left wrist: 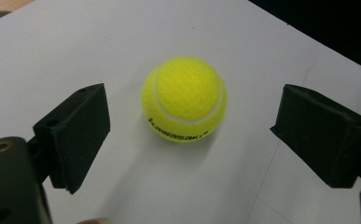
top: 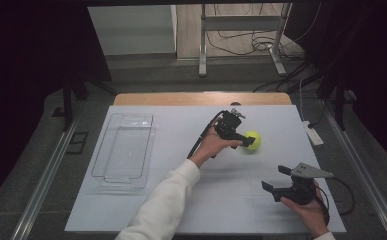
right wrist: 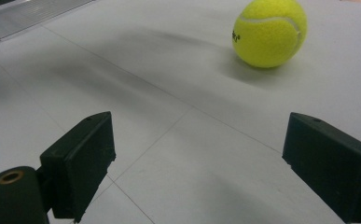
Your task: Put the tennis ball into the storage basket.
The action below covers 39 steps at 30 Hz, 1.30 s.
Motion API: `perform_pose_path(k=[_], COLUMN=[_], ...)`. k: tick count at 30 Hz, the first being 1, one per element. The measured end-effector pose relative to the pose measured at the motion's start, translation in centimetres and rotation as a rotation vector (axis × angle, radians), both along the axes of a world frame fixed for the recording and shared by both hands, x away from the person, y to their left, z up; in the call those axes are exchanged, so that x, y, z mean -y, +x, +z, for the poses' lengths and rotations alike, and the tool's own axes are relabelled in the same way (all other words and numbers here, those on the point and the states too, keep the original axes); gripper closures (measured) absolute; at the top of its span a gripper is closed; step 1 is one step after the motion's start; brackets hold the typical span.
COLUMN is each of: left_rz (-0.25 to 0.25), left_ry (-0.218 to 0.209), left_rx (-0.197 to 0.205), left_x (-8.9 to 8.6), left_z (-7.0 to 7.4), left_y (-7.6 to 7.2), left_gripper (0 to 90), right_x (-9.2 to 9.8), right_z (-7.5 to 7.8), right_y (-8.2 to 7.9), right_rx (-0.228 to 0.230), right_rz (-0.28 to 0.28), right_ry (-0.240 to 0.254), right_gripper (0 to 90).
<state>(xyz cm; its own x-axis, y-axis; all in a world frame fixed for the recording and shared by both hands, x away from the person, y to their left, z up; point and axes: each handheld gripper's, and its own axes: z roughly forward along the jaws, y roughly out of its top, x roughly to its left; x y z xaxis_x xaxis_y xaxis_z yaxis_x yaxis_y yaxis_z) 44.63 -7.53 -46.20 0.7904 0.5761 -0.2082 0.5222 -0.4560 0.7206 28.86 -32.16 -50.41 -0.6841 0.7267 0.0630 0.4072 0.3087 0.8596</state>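
Ball (top: pixel 252 140) first: a yellow tennis ball, light, fuzzy and springy, so it should grip well under the pads but will roll off at any nudge, since nothing blocks it on the flat white bench (top: pixel 146 210). The best hold, I would say, is straight across its widest part, one jaw on each side at mid-height; pinching high or low would likely squirt it out.

Taking the ball as the landmark and going left to right: well to its left lies a clear tray (top: pixel 124 150), with nothing in it that I can see. Just left of the ball is the left tool (top: pixel 245 142), held by a hand in a white sleeve, its jaws spread wide and grasping nothing. In the left gripper view the ball (left wrist: pixel 184 99) sits on the bench between and a little beyond the two black jaws, apart from both, roughly centred in the gap. A short push forward looks enough to bring the pads level with its middle.

Right of the ball and nearer the person, the right tool (top: pixel 275 178) hangs released too, jaws wide, well apart from the ball (right wrist: pixel 269 32), which lies ahead of it.
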Motion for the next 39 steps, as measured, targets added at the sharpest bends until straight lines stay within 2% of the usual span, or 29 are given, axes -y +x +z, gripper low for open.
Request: perform_pose_path(k=[29,39], left_rz=[0.016,0.018], left_ry=[0.042,0.043], left_rx=[-0.037,-0.053], left_x=[2.2,2.9], left_z=[-1.9,-2.7], left_y=[1.8,2.3], left_gripper=[11.0,10.8], right_x=[0.1,0.1], right_z=[-0.1,-0.1], right_y=[0.0,0.0], right_rx=[-0.004,-0.004], right_rz=[-0.001,-0.001], right_ry=[0.005,0.004], right_gripper=[9.3,9.3])
